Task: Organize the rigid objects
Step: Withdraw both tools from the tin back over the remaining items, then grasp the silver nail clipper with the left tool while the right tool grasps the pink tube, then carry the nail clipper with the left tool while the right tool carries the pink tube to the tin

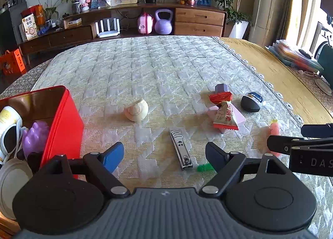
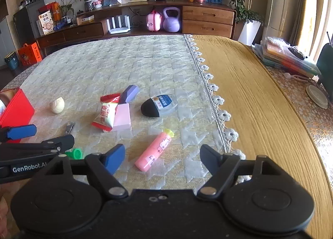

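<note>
My left gripper is open and empty, low over the quilted mat, with a silver nail clipper lying between its fingers and a small green piece by its right finger. A red tin box at the left holds sunglasses, a purple toy and a white tube. My right gripper is open and empty, with a pink tube lying between its fingers. A cream shell, snack packets on a pink block, a purple block and a black-capped jar lie beyond.
The quilted mat covers the table's left part; a yellow cloth covers the right. A stack of folders and a coaster sit at the far right. A wooden sideboard stands behind.
</note>
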Tool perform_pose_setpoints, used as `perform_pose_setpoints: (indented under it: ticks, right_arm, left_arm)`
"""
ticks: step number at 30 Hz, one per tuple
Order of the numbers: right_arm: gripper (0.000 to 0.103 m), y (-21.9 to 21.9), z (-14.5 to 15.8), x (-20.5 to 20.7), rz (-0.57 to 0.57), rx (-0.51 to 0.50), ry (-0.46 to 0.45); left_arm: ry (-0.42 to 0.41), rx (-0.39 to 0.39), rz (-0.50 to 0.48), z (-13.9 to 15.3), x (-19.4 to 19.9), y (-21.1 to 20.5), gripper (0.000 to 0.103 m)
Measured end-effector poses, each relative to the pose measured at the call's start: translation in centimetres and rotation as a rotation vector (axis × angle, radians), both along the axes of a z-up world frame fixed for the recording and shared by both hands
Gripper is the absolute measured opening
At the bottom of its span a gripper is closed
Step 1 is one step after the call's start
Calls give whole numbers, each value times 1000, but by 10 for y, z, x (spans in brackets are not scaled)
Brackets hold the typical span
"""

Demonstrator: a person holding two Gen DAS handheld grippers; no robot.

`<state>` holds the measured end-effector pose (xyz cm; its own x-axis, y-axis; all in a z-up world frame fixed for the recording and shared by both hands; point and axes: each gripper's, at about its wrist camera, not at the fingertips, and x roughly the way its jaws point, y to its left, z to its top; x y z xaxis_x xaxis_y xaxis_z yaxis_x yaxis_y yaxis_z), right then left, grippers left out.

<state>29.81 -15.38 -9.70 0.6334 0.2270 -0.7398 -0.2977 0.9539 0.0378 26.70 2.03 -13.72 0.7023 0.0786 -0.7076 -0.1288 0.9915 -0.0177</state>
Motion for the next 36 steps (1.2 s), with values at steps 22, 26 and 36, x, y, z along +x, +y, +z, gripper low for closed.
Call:
perform_pose_setpoints:
  ticks: [22,26,36]
  right_arm:
    - [15,12,-9,2,27,-53,-3]
    - [15,3,-8,0,15,-29,5]
    - [15,-13,-2,-13,8,42,16]
  left_arm:
    - [-21,24,-83,-4,-1,-7,13]
    - [-21,12,-85,-3,-3,-3,11]
    - [-18,-21,-79,3,-11,4,11]
